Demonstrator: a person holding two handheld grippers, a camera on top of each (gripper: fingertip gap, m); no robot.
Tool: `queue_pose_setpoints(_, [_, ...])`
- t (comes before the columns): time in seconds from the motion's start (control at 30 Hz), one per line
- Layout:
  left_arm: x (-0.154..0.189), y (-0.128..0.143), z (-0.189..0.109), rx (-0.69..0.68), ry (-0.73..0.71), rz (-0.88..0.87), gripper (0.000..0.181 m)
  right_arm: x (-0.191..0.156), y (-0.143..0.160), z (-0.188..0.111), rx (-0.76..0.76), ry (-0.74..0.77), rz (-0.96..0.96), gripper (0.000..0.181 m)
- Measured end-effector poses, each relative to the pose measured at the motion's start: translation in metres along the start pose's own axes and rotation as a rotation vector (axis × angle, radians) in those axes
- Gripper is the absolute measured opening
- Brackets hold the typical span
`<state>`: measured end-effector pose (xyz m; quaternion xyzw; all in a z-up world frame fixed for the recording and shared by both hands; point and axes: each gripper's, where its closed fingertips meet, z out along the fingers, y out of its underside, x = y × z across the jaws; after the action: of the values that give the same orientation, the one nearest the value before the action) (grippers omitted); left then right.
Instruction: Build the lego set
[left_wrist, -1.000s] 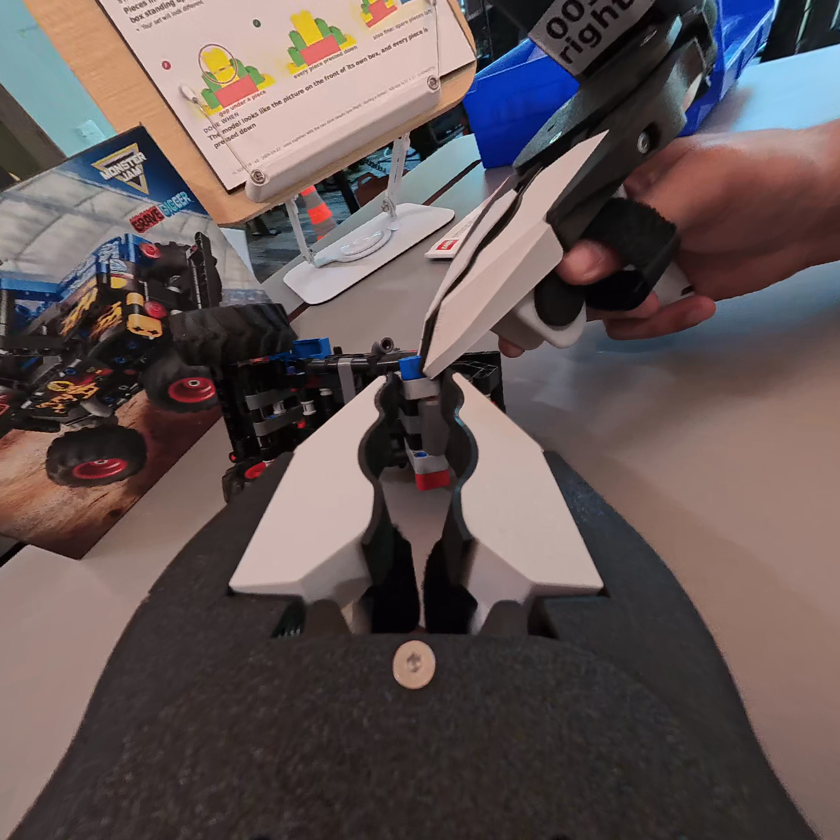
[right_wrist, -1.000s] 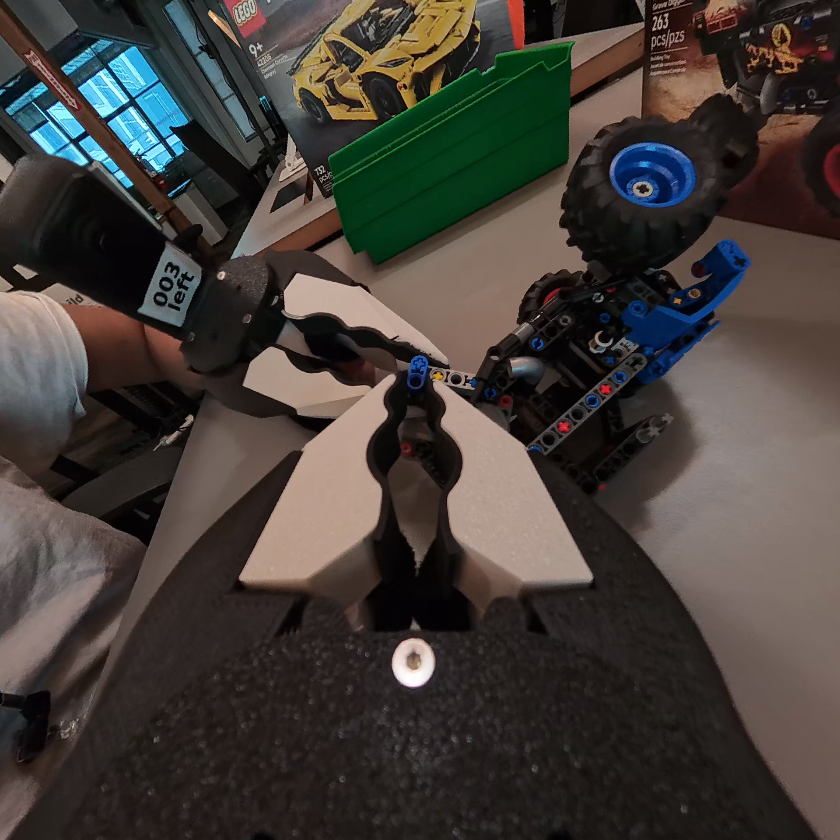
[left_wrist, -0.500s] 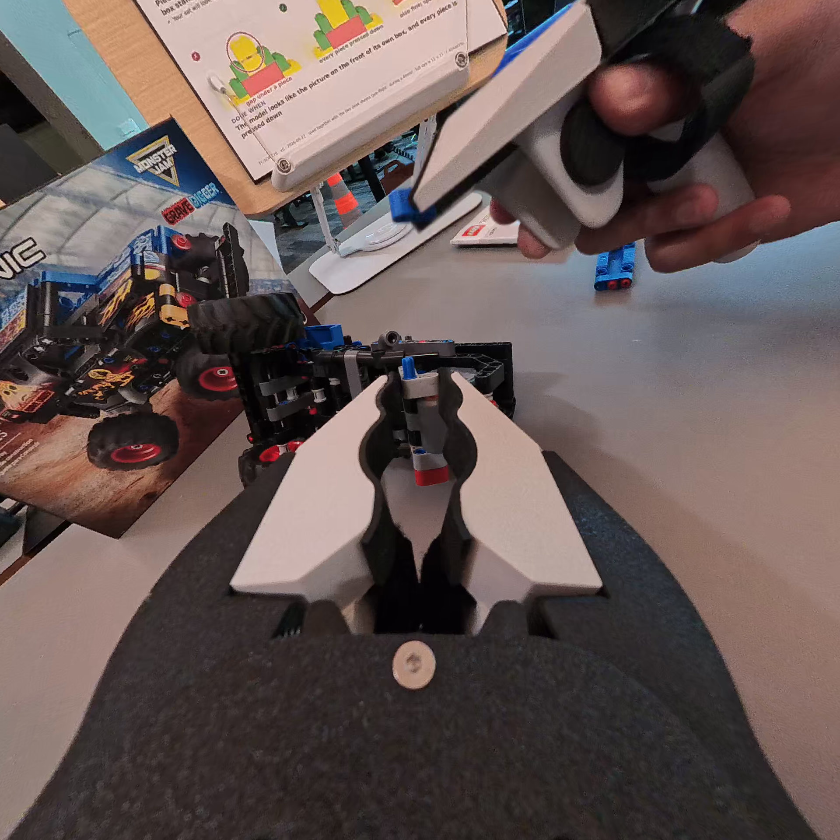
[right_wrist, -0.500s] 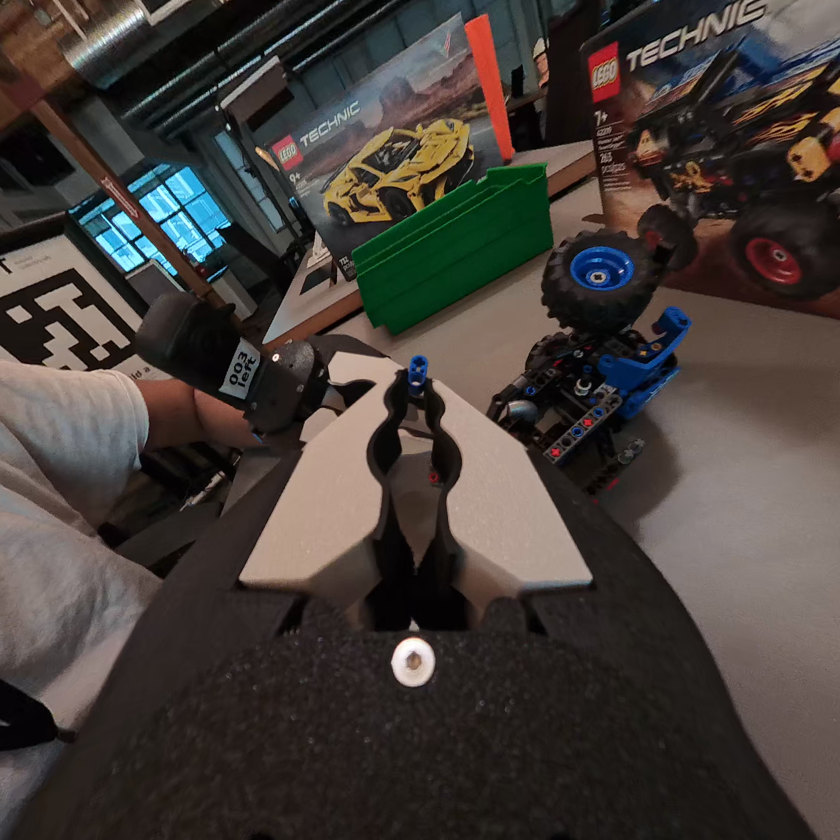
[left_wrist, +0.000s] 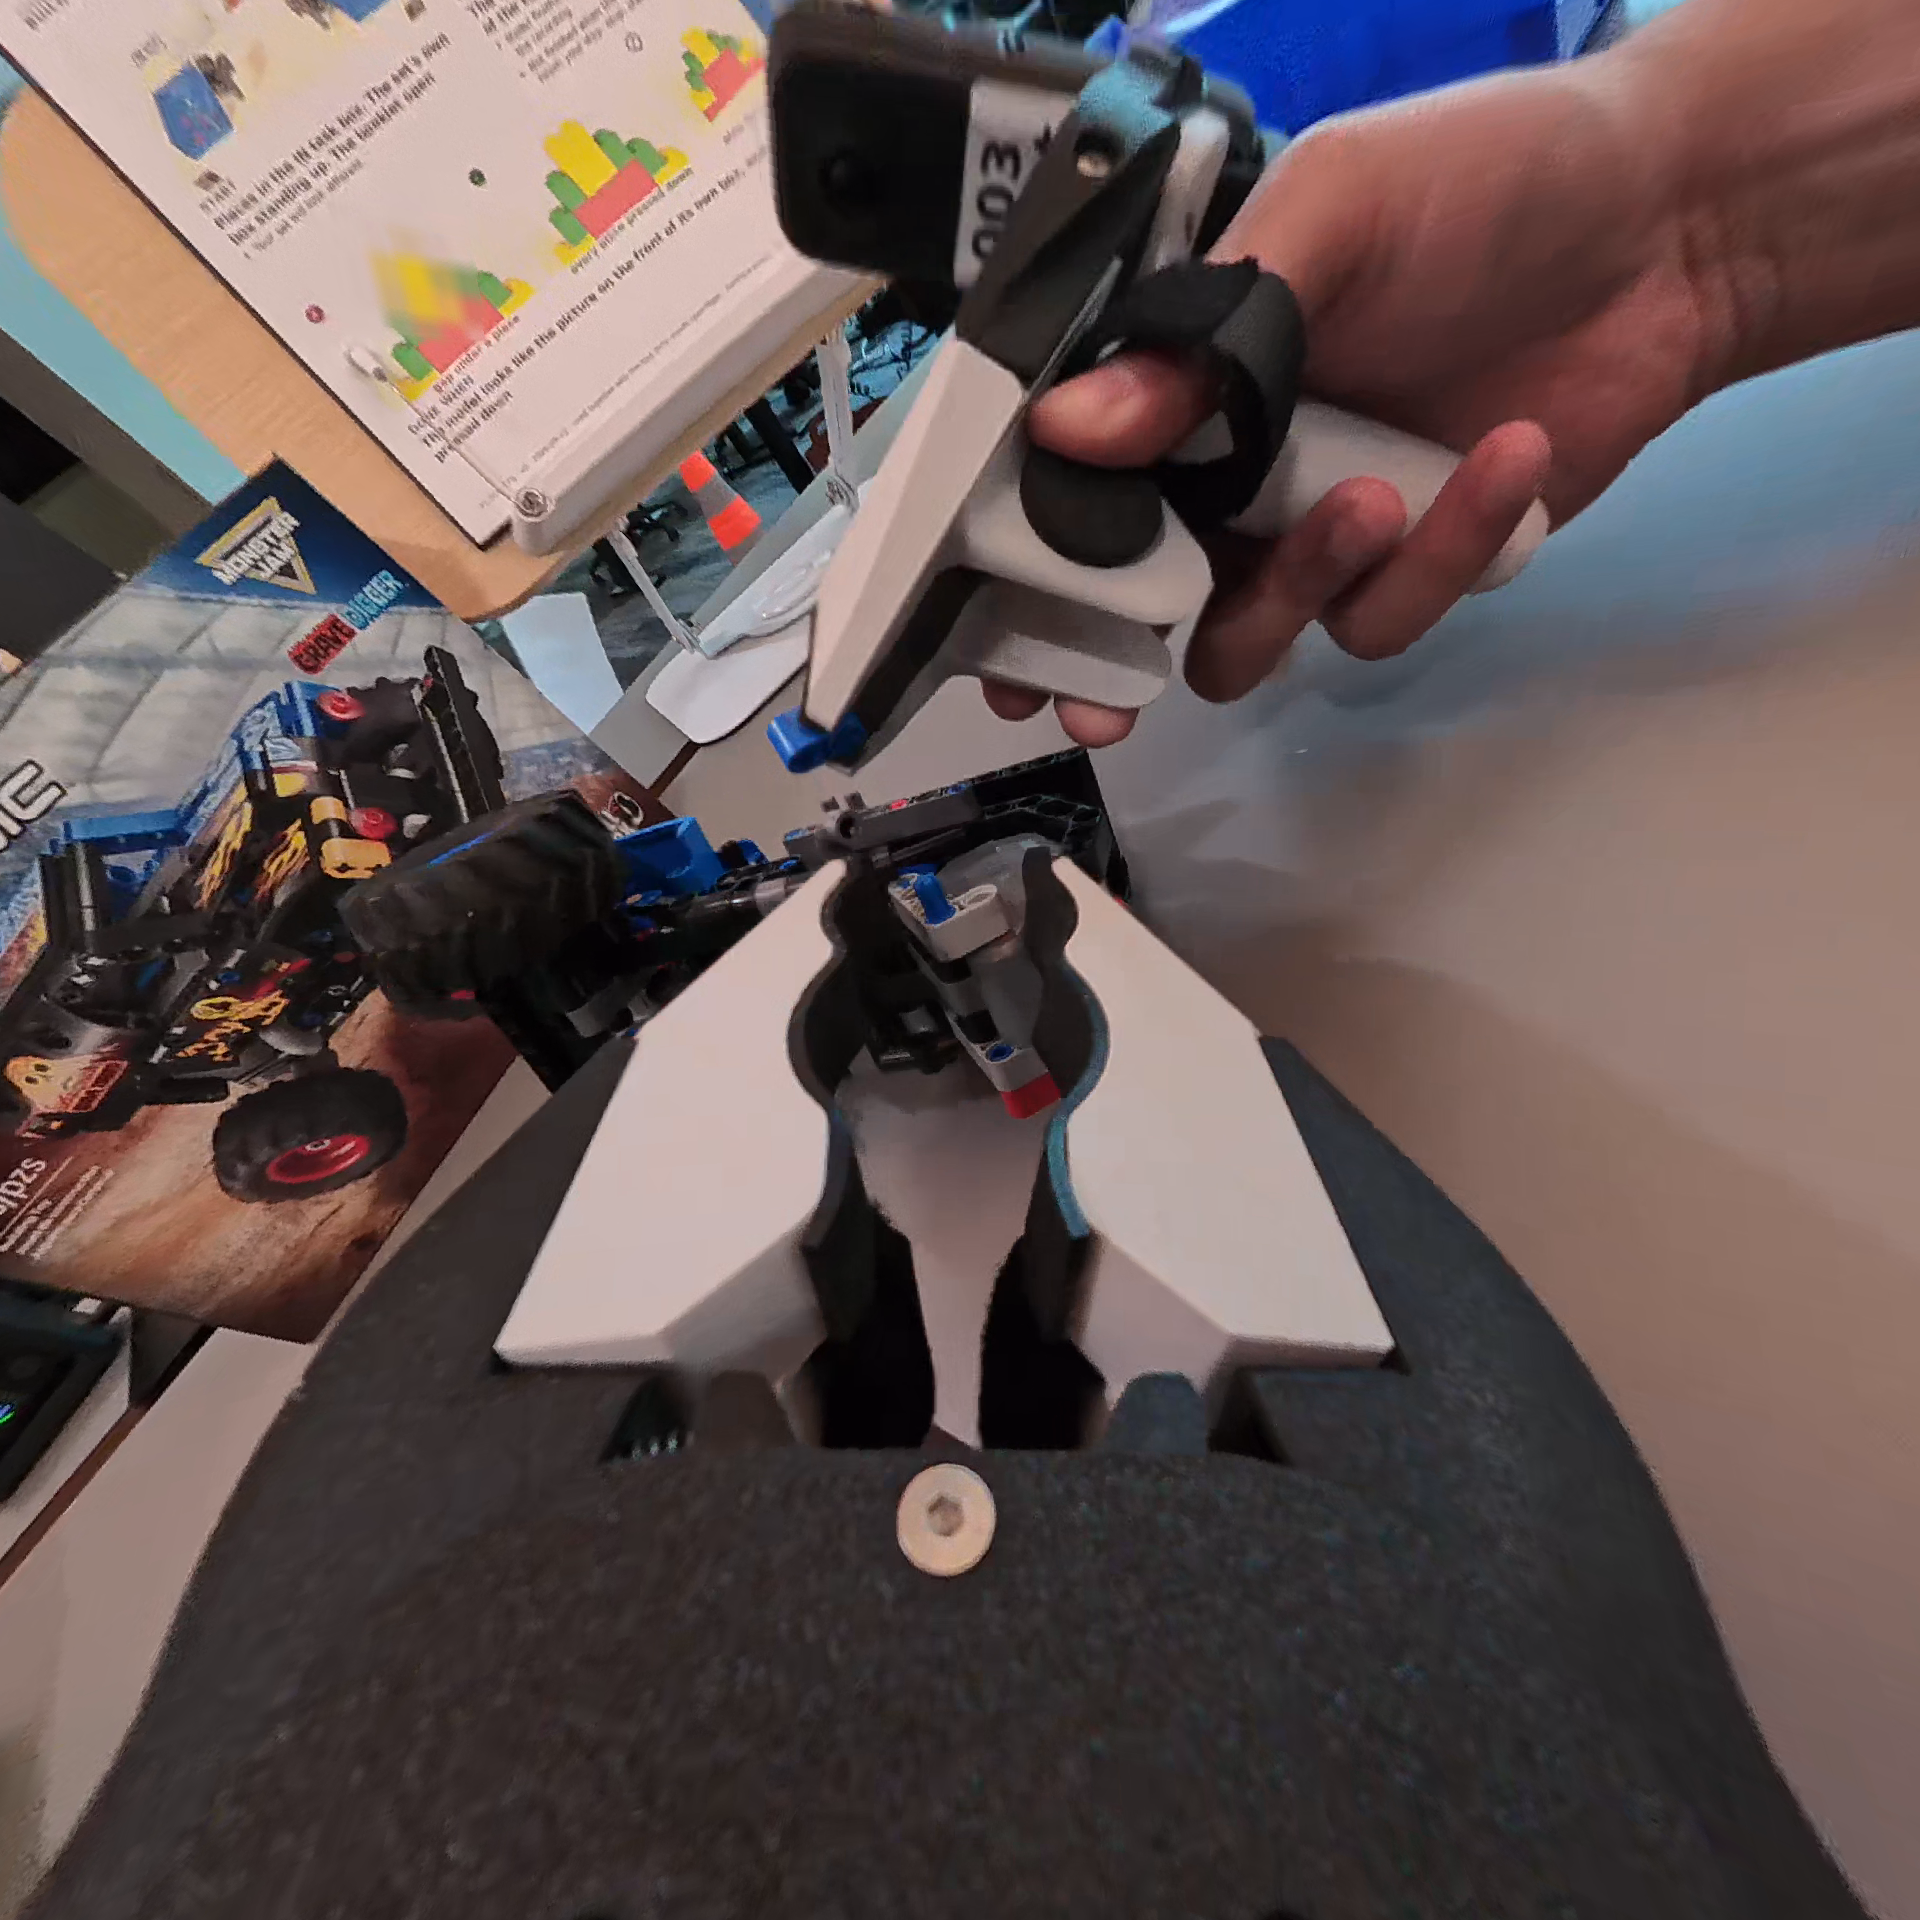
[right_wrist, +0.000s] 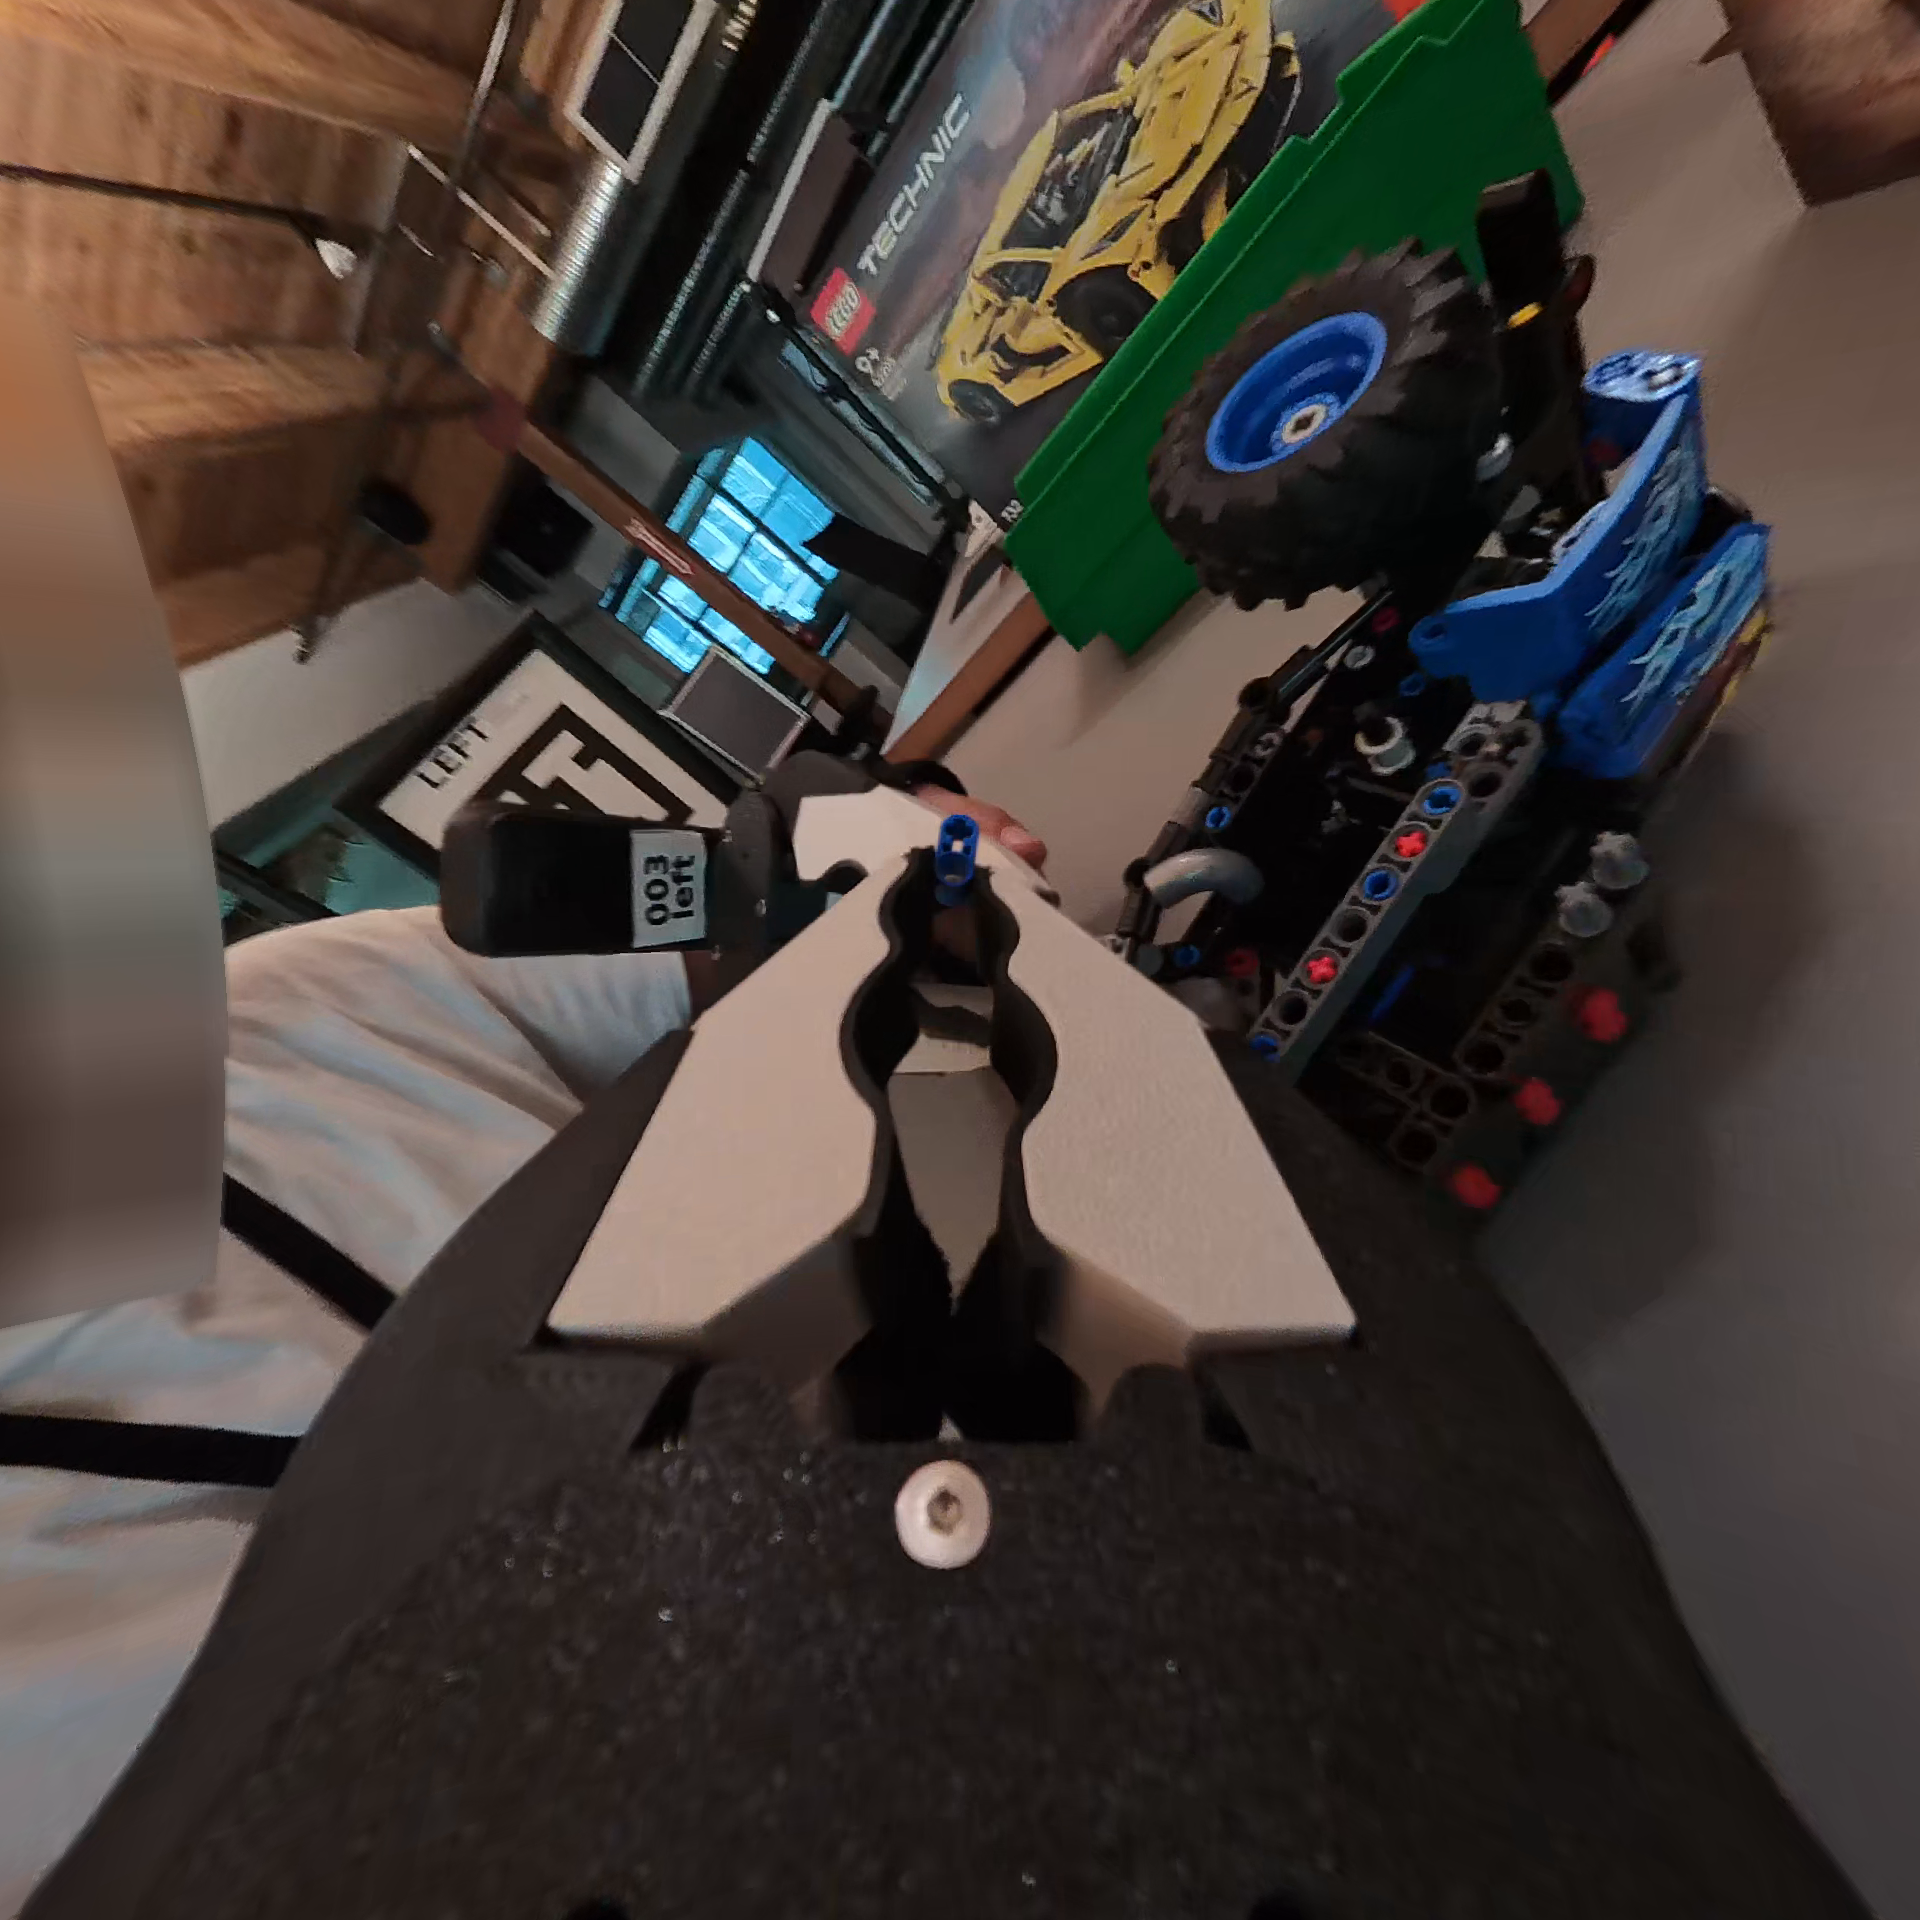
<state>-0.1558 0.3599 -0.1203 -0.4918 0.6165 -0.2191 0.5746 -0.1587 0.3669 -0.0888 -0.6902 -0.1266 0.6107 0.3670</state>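
Note:
A partly built black and blue model truck with big tyres sits on the grey table. My left gripper is shut on a grey beam with a red end that sticks out of the truck; the beam lies tilted between the fingers. My right gripper, held by a hand, hovers just above that spot, shut on a small blue pin. In the right wrist view the pin stands at my right gripper's tips, with the truck to the right and the left gripper's black body behind.
The truck's picture box lies to the left. An instruction sheet on a wooden board stands behind on a white stand. A green bin and a box showing a yellow car stand beyond the truck. A blue bin is far back. Both grippers' tips are close together, under 4 cm apart.
My right gripper pulled the blue pin up off the truck, swung away, then came back down close above it. The grey beam in my left gripper now lies tilted.

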Motion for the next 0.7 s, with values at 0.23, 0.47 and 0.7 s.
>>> queue_pose_setpoints(0.23, [-0.013,-0.023,-0.012,0.137,0.023,-0.027,0.032,-0.021,0.007,0.002,-0.036,-0.198,0.159,0.007])
queue_pose_setpoints(0.47, [0.006,-0.039,-0.028,0.268,0.23,-0.021,0.02,-0.031,0.033,0.008,-0.198,-0.214,0.116,0.007])
queue_pose_setpoints(0.7, [0.01,-0.039,-0.03,0.264,0.184,0.159,0.005,-0.025,0.033,0.008,-0.215,-0.118,-0.018,0.017])
